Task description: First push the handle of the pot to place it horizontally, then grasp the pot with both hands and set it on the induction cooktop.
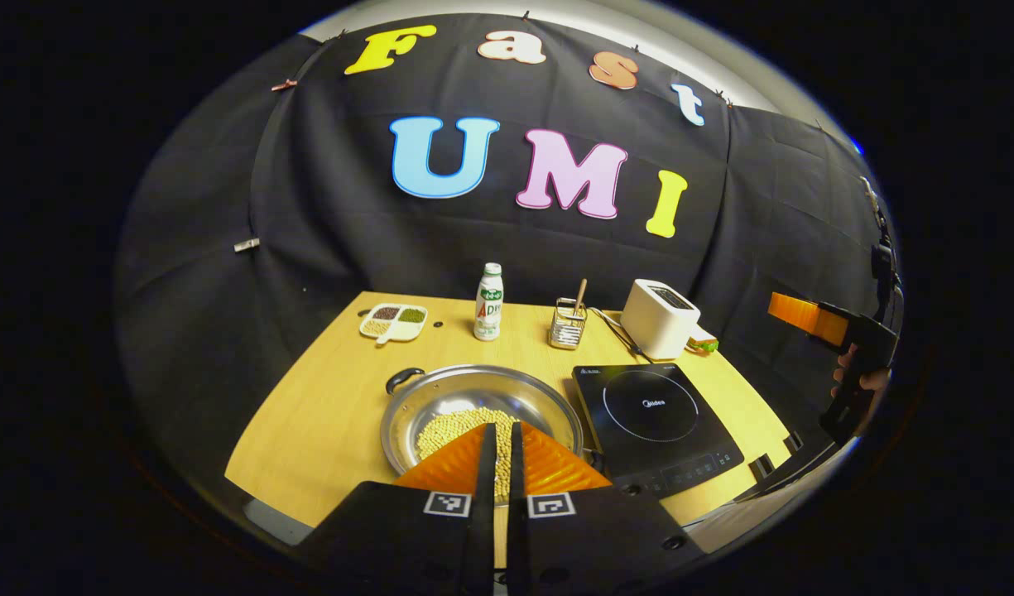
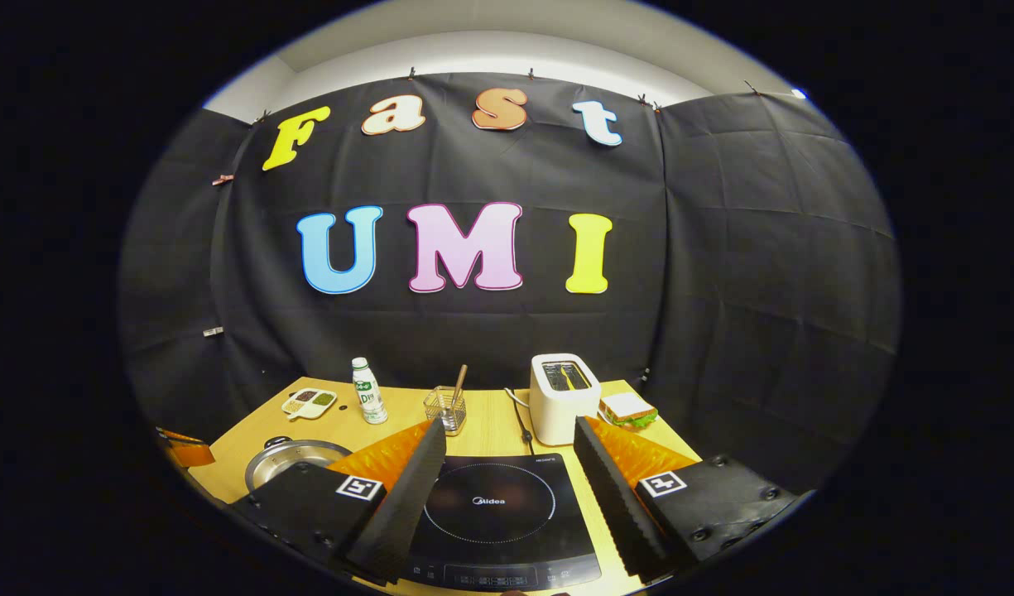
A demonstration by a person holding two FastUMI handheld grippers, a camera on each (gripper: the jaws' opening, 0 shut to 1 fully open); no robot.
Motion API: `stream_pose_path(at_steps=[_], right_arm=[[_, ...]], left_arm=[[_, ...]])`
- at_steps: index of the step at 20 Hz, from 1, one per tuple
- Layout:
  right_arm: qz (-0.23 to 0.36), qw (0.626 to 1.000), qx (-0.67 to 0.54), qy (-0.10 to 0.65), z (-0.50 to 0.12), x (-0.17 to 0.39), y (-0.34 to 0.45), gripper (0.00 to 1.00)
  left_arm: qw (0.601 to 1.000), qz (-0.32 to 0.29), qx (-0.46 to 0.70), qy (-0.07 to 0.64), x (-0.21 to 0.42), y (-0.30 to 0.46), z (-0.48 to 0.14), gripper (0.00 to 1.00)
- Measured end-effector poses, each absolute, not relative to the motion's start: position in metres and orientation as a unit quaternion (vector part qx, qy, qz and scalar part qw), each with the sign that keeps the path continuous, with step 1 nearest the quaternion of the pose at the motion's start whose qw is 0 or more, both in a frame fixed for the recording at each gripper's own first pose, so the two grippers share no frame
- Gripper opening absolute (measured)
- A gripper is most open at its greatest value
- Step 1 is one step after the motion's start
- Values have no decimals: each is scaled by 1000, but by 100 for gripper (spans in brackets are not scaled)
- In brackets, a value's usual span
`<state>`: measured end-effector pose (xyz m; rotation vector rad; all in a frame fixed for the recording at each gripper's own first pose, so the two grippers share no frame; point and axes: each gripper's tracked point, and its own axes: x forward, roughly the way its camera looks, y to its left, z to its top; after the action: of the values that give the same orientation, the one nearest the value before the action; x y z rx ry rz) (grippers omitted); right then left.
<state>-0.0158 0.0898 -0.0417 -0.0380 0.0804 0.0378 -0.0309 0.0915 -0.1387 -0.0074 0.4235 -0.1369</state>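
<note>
Ribbed left gripper [image 1: 502, 451] jaws clenched above round steel pot [image 1: 482, 414], right gripper [image 2: 508, 472] jaws released over glossy cooktop [image 2: 498, 513]

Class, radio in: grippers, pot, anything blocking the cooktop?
Left gripper shut, above pot. Right gripper open over induction cooktop. Pot on table, left of cooktop, beans inside. Cooktop surface bare.

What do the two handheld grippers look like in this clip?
Each gripper has a black body carrying two square black-and-white tag markers, one behind each finger. The left gripper and right gripper both have long wedge-shaped fingers with ribbed faces. No cables or sleeves are visible.
</note>
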Motion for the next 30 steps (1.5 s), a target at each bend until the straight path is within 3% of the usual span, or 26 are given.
stream_pose_path(at_steps=[2,10,30], right_arm=[[19,999,-13,45,-44,-12,85,96],[20,998,0,62,-52,-6,63,96],[4,997,12,71,-62,6,20,97]], left_arm=[[971,-63,-8,230,-31,90,-149,5],[939,-79,21,333,-40,74,-217,5],[857,-152,142,471,-29,15,-333,5]])
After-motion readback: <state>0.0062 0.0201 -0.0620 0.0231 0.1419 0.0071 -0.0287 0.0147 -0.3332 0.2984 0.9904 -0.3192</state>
